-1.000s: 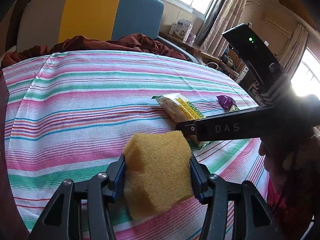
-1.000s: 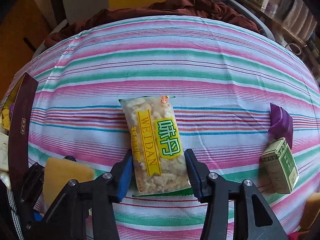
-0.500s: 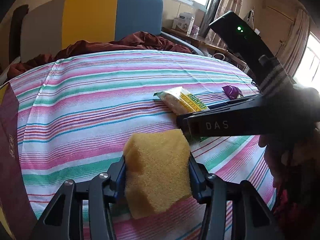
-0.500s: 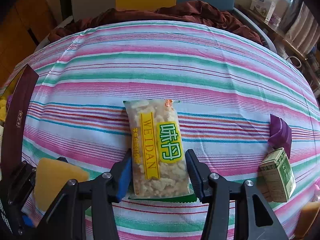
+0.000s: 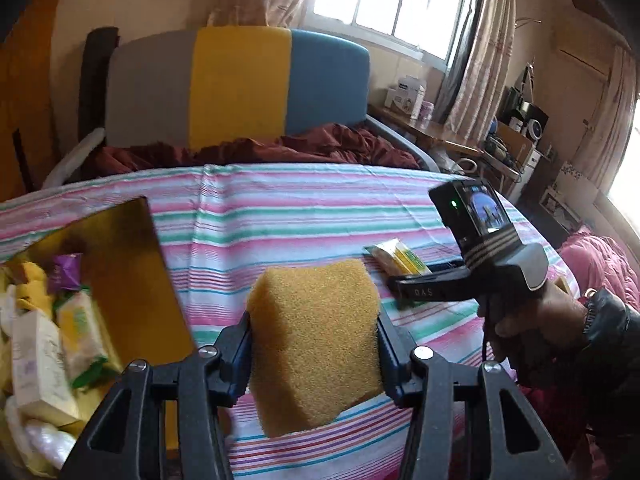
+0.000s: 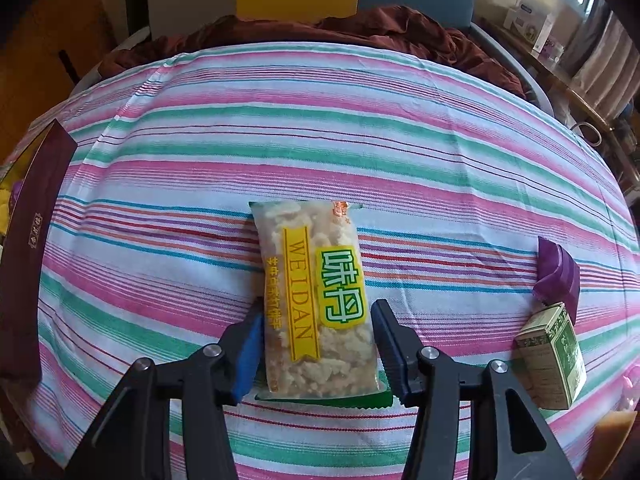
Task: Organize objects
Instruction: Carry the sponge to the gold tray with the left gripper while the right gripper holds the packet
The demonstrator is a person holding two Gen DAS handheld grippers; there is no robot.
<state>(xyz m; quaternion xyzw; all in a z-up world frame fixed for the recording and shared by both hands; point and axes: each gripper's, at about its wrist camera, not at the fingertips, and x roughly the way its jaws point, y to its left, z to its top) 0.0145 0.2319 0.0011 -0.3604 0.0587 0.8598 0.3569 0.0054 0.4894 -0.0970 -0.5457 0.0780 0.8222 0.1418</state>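
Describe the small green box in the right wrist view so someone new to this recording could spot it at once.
Start from the striped cloth covering the surface, then go to its right edge, well right of the snack packet between the right gripper's fingers. The green box lies there, just below a purple wrapper. It is the only stiff carton there, printed green and cream.

Porous foam sponge, glossy plastic snack packet, seemingly woven cloth

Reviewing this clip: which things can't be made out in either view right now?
- Left wrist view: the box contents are blurred and cut off by the left edge.
- Right wrist view: the green carton print is too small to read.
- Right wrist view: the snack packet sides are hidden, so the right claw contact is unclear.
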